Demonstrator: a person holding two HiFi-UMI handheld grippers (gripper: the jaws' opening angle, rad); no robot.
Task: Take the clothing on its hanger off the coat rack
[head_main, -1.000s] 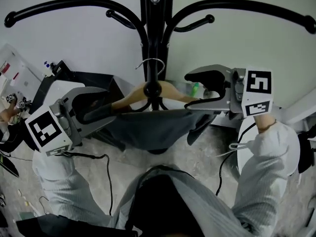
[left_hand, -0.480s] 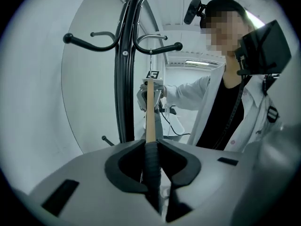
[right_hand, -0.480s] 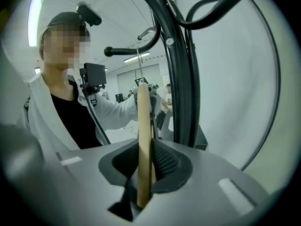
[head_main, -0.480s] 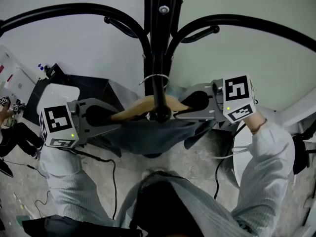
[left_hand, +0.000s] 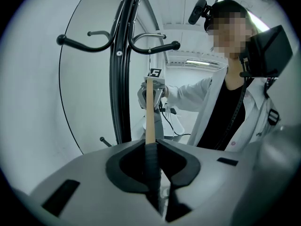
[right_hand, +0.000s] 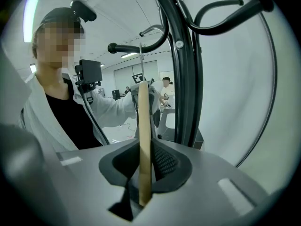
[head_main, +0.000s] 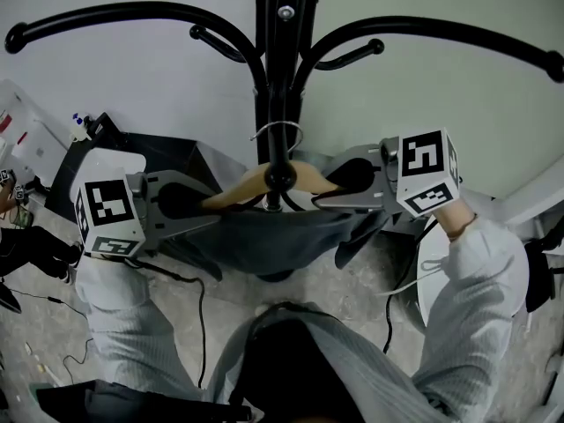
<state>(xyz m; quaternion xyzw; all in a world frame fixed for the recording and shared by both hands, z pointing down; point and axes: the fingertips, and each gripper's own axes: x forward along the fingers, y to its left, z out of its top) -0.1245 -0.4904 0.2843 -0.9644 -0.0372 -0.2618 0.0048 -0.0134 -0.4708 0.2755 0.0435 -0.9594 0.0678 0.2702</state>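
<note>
A wooden hanger [head_main: 236, 189] hangs by its wire hook [head_main: 278, 130] on the black coat rack [head_main: 282, 60], and grey clothing [head_main: 264, 236] is draped over it. My left gripper [head_main: 189, 203] holds the hanger's left arm. Its jaws are still closing, and in the left gripper view the pads of the left gripper [left_hand: 155, 173] press on the cloth-covered wood of the hanger [left_hand: 149, 112]. My right gripper [head_main: 339, 188] is shut on the right arm. In the right gripper view the bare wood of the hanger [right_hand: 143, 135] stands clamped in the right gripper [right_hand: 141, 173].
The rack's curved arms [head_main: 132, 14] spread out above both grippers, against a pale wall. A black cabinet [head_main: 167, 144] stands behind on the left. Cables [head_main: 192, 298] trail over the floor, and a white rounded object [head_main: 432, 280] sits low on the right.
Both grippers stood open around the hanger's ends a second ago. They have since closed onto the two arms of the hanger.
</note>
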